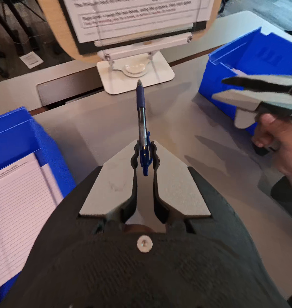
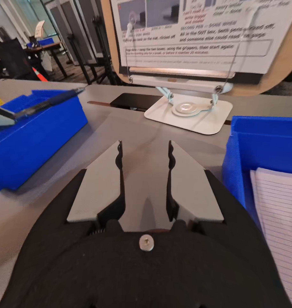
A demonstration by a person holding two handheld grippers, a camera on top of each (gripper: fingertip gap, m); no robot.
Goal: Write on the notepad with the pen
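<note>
My left gripper (image 1: pixel 145 146) is shut on a blue pen (image 1: pixel 141 116) near its clip end. The pen points forward over the grey table (image 1: pixel 108 130), tip away from me. In the right wrist view the pen (image 2: pixel 47 104) shows blurred at the far left, above a blue bin (image 2: pixel 37 138). My right gripper (image 2: pixel 145 146) is open and empty above the table; it also shows in the left wrist view (image 1: pixel 228 88) at the right, held by a hand (image 1: pixel 278 141). A lined notepad (image 1: pixel 17 208) lies in the left blue bin (image 1: pixel 13 133). Another lined notepad (image 2: pixel 281 225) lies in the right blue bin (image 2: pixel 261 150).
A white stand (image 1: pixel 135 75) at the back of the table holds a board with a printed sheet (image 1: pixel 135 18). The right blue bin (image 1: pixel 251 66) stands at the right edge. A dark slot (image 2: pixel 133 100) runs along the table's back. Chairs and desks stand beyond.
</note>
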